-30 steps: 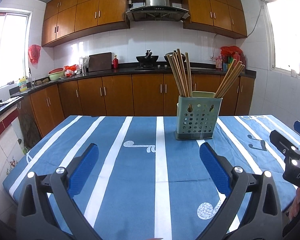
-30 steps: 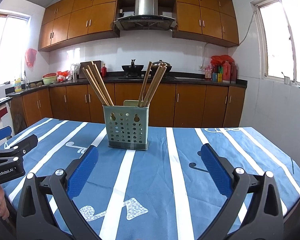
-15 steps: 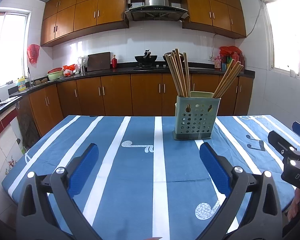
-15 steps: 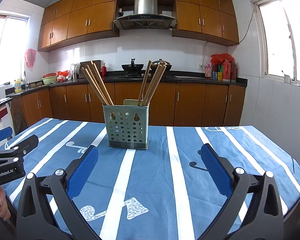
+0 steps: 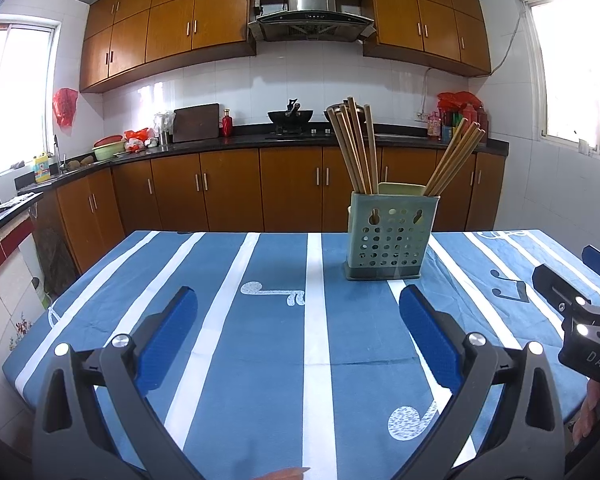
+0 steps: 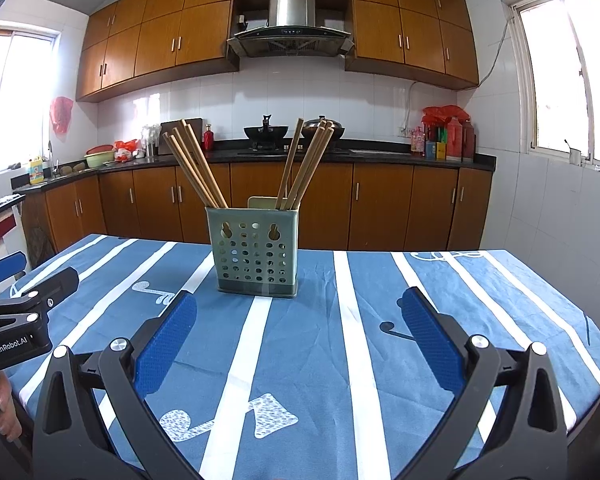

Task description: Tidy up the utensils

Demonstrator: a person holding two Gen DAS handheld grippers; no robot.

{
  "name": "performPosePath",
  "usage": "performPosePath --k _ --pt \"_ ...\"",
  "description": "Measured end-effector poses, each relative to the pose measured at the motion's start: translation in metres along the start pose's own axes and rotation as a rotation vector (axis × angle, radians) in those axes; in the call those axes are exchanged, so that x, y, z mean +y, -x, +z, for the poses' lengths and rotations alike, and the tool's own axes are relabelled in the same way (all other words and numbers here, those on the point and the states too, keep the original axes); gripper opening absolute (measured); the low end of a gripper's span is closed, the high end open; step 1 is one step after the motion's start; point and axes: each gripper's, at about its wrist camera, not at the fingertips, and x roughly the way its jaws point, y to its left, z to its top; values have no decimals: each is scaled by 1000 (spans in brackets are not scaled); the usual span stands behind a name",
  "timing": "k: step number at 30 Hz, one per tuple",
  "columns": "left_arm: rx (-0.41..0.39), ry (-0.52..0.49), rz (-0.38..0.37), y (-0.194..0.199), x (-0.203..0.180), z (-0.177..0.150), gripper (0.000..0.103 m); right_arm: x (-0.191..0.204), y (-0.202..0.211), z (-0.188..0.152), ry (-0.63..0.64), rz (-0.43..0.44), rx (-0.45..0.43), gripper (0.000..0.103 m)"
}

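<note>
A pale green perforated utensil holder (image 5: 392,236) stands upright on the blue striped tablecloth (image 5: 276,344); it also shows in the right wrist view (image 6: 256,250). Two bunches of wooden chopsticks (image 5: 356,144) (image 6: 196,168) lean out of it, one left, one right. My left gripper (image 5: 298,308) is open and empty, short of the holder and to its left. My right gripper (image 6: 296,312) is open and empty, short of the holder. Each gripper shows at the other view's edge: the right gripper (image 5: 580,316) and the left gripper (image 6: 20,304).
The table's edges (image 6: 596,344) fall off at left, right and far side. Beyond stand brown kitchen cabinets (image 5: 228,188), a black counter with a wok (image 5: 290,116), bottles (image 6: 448,140) and a range hood (image 5: 310,20).
Both views have drifted slightly: the holder sits a little lower and nearer in the frames. Both grippers stay open and empty.
</note>
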Motion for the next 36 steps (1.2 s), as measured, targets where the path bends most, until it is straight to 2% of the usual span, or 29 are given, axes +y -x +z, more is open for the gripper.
performPosePath --k 36 --pt "6 10 3 -3 -5 -4 99 2 -3 -1 -6 4 10 101"
